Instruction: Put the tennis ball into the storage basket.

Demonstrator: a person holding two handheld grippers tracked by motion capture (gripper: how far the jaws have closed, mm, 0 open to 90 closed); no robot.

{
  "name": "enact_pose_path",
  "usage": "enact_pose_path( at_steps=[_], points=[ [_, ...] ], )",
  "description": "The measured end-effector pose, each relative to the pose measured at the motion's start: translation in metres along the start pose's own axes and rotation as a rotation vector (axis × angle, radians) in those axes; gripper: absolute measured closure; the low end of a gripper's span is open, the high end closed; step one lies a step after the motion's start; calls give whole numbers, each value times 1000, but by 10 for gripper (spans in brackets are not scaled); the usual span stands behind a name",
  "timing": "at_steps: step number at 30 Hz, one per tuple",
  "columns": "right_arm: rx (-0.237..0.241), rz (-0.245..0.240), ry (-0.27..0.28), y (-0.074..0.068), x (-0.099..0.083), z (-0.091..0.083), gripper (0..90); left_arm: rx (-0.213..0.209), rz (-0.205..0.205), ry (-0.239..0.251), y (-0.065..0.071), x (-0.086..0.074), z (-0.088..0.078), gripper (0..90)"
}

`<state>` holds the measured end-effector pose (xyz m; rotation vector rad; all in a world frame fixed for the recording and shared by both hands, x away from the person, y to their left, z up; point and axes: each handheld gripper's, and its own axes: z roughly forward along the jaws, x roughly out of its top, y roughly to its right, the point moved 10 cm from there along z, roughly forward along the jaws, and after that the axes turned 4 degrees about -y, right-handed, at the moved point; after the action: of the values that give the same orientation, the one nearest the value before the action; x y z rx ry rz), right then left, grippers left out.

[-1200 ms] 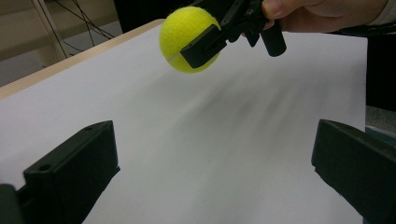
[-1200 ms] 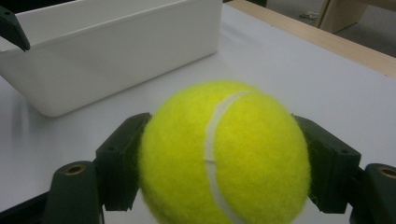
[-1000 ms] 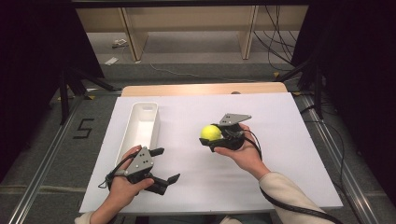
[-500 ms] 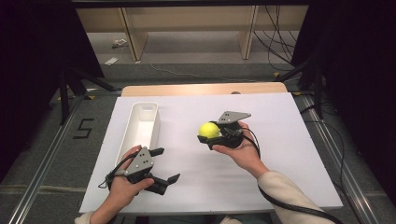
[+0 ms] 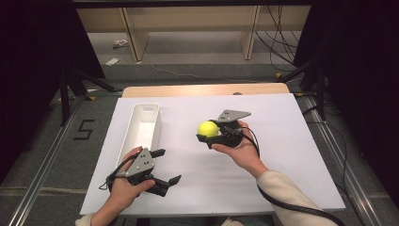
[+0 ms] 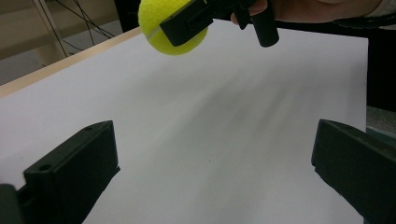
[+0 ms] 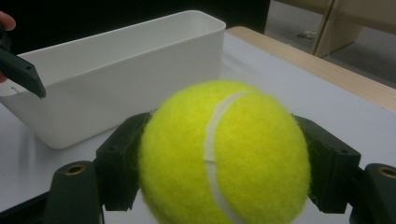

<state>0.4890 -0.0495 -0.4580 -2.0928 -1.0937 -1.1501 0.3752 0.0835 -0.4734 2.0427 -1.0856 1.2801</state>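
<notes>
A long white plastic bin (image 5: pixel 141 128) stands on the left of the white counter (image 5: pixel 282 160), with the left gripper (image 5: pixel 165 165) resting just below it near the front edge, jaws spread wide and holding nothing. At centre, the fuzzy yellow tennis ball (image 5: pixel 208 128), clamped between the jaws of the right gripper (image 5: pixel 207 133), has drifted slightly leftward over the past second, which suggests a carry toward the bin is under way. The ball hangs above the counter, to the right of the bin and apart from it.
</notes>
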Motion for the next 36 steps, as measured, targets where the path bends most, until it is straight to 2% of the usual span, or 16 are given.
enact_pose_path(
  at_steps=[24, 36],
  points=[
    [29, -5, 32, -10, 18, 9, 264, -3, -3, 8, 0, 1, 0, 0],
    [34, -14, 30, -14, 22, 14, 265, -1, 4, 9, 0, 2, -1, 2]
  ],
)
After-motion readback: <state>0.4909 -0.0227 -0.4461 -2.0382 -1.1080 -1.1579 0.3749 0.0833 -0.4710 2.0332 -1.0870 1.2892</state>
